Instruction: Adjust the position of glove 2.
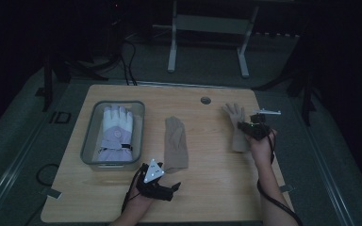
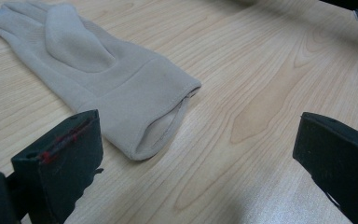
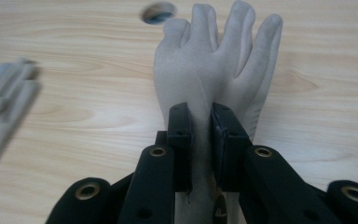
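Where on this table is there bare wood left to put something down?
Bare wood lies between the middle glove and the right glove, and along the near edge between both hands. The left side is crowded by the tray with its white glove.

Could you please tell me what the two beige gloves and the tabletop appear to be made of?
Both beige gloves, the pinched one and the flat one, look like soft matte knit or fleece fabric, with a folded cuff. The tabletop shows pale wood grain, probably smooth laminate.
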Motion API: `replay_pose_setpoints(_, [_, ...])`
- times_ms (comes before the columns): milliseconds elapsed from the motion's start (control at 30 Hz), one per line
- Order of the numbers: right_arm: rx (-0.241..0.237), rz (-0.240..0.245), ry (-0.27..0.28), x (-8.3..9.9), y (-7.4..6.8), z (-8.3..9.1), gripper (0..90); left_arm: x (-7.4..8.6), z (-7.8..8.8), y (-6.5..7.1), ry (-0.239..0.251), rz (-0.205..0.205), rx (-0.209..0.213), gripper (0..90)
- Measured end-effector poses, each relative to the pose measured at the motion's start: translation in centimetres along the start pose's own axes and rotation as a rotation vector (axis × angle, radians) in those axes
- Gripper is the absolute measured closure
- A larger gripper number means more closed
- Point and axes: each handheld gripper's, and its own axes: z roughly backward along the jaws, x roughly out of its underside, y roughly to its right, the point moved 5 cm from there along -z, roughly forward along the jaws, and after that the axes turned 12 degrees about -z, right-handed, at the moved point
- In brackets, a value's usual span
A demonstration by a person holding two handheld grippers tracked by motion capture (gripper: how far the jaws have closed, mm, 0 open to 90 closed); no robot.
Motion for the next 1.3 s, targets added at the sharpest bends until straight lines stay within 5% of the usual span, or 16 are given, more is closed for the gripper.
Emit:
replay_pose_setpoints(167, [-0.027,0.016,0.051,0.8,-2.6,2.0,79.0,0.0,0.0,0.0,0.005,-0.007,-0.004,1.8])
replay_pose_setpoints(267, [-0.084,0.037,0.09,1.7,-3.8,3.0,78.8,0.0,0.0,0.0,0.002,-0.006,-0.002,1.9])
replay_pose_setpoints(400, [-0.065,0.05,0.088,3.6,-4.4,3.2,78.8,0.0,0.1,0.1,0.005,-0.01,-0.005,1.9])
replay_pose_setpoints(667, [0.035,0.039,0.038,6.8,-3.3,2.1,78.6,0.0,0.0,0.1,0.005,-0.019,-0.006,1.9])
replay_pose_setpoints(1000, [0.018,0.012,-0.052,9.1,-2.7,-0.3,75.7,0.0,0.0,0.2,0.001,-0.021,-0.002,1.9])
replay_pose_setpoints(1167, [-0.003,0.019,-0.045,9.0,-3.0,-0.2,64.6,0.0,0.0,0.2,0.002,-0.023,0.0,1.9])
replay_pose_setpoints(1300, [-0.021,0.069,0.002,8.0,-2.8,0.6,58.0,0.0,0.0,0.2,0.002,-0.026,0.001,1.9])
